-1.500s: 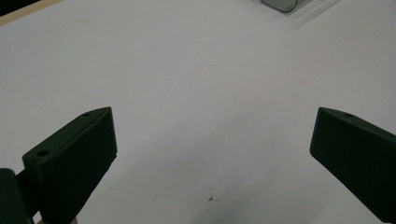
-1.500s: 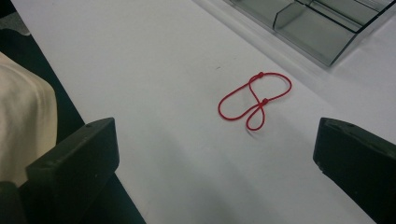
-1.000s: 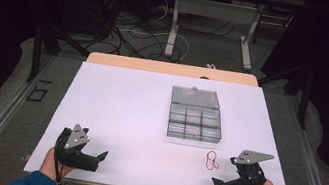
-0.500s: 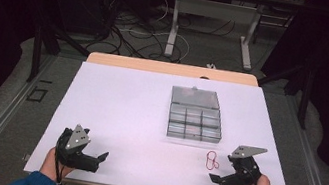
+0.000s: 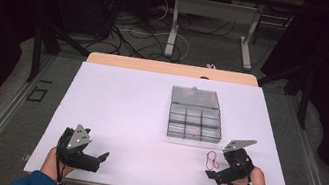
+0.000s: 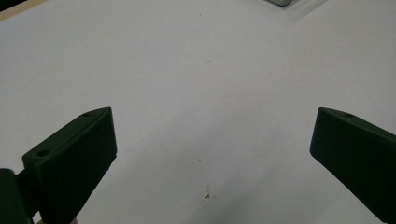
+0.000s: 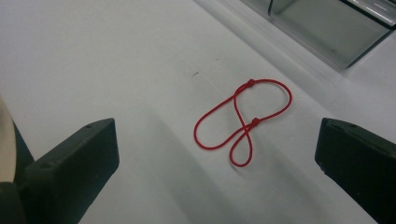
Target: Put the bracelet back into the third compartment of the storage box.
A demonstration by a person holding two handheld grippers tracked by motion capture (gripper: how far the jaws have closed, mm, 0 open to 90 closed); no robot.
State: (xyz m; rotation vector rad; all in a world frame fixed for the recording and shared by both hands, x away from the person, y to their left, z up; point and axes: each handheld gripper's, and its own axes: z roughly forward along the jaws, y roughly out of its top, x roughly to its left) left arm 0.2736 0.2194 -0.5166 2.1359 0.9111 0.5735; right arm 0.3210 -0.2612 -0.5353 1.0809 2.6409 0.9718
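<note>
right gripper point(image 7: 217, 172) spread wide, red cord loop point(image 7: 243, 120) lying on the table ahead between its jaws, untouched. left gripper point(image 6: 210, 163) spread over bare table point(image 6: 187, 70).

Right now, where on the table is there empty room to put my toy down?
The big bare patch lies left of the clear box, beyond the left gripper. It is crowded near the right gripper, where the red string lies just below the box.
</note>
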